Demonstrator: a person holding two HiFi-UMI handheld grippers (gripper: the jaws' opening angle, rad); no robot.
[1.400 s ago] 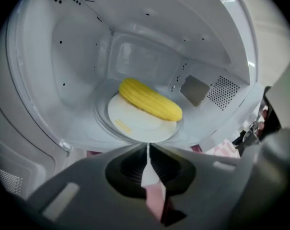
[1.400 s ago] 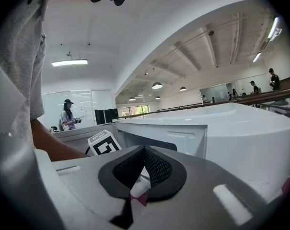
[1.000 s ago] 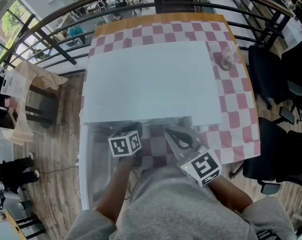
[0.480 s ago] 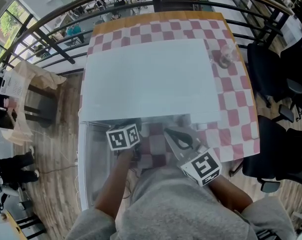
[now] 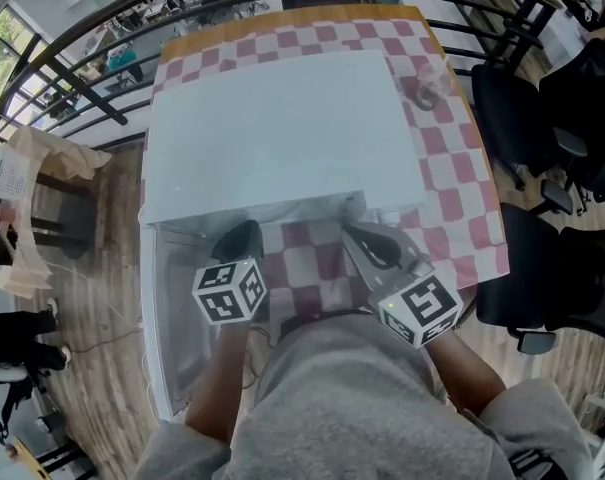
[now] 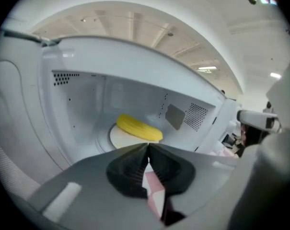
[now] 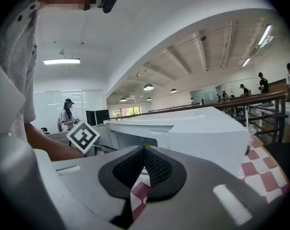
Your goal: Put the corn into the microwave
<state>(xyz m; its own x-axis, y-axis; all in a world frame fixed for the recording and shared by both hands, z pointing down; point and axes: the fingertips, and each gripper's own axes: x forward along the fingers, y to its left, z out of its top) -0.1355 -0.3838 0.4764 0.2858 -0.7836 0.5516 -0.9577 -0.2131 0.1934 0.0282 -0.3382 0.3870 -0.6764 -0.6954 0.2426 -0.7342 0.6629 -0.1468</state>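
Note:
The yellow corn lies on the round white turntable inside the open white microwave. My left gripper is in front of the opening, outside the cavity, its jaws shut with nothing between them. In the head view the left gripper sits at the microwave's front left, and the right gripper at its front right. The right gripper is also shut and empty, beside the microwave. The corn is hidden in the head view.
The microwave door swings open at the left, toward me. The microwave stands on a red-and-white checked tablecloth, with a clear plastic cup at the back right. Black chairs stand to the right, a railing behind.
My left gripper has lifted and drawn back from the microwave's mouth, so its jaws now show in the head view. The right gripper has shifted a little sideways.

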